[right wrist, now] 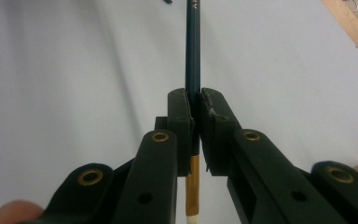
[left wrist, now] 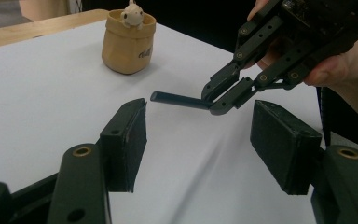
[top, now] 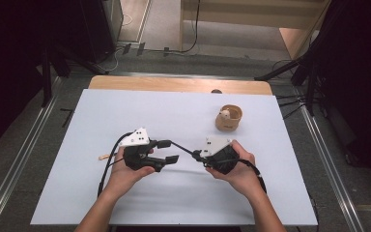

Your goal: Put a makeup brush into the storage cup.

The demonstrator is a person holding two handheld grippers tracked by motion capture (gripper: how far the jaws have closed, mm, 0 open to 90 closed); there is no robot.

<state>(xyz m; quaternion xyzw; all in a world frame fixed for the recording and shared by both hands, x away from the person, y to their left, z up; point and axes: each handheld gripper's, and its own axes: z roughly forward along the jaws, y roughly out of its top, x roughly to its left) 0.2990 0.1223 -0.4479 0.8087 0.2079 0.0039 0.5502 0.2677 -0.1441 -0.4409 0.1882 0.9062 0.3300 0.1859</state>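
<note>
Now pencil (right wrist: 192,51) in right hand-held gripper (right wrist: 194,100).

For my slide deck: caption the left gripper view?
Right tongs present a dark pencil toward open left tongs.

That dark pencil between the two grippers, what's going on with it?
A person at the table is holding a gripper in each hand. The right gripper is shut on a dark pencil and holds it out toward the left gripper. The left one's jaws stand apart, the pencil's free end just ahead of them and untouched. A tan pot with a small figure in it sits farther back.
</note>
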